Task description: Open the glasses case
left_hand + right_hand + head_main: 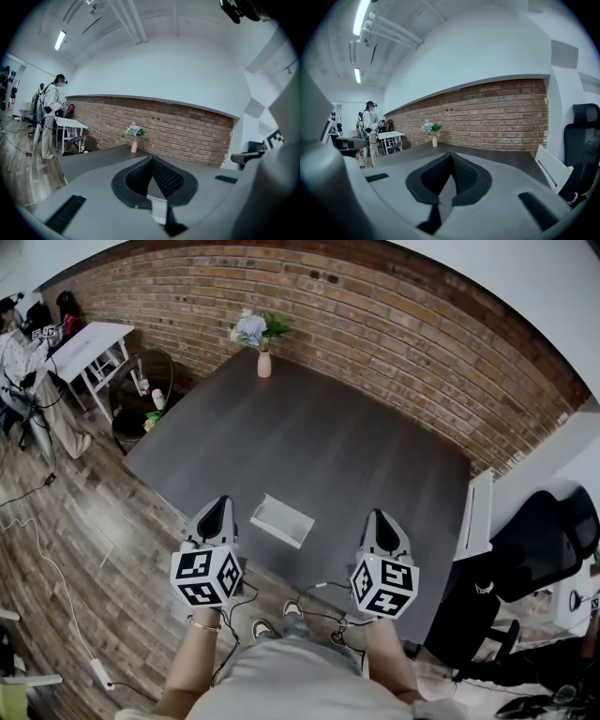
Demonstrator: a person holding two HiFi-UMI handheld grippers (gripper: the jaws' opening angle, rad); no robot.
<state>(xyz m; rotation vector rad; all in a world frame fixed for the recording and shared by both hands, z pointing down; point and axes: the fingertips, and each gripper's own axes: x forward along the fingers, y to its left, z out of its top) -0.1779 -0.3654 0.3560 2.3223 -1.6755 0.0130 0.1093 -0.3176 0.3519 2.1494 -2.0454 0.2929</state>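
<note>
Two grippers hover at the near edge of one dark table [328,427]. The left gripper [217,504] and the right gripper [380,518] each have their jaws pressed together, with nothing between them. One white glasses case [281,519] lies closed on the table between the two grippers, touching neither. One pink vase of flowers [263,362] stands at the far edge.
</note>
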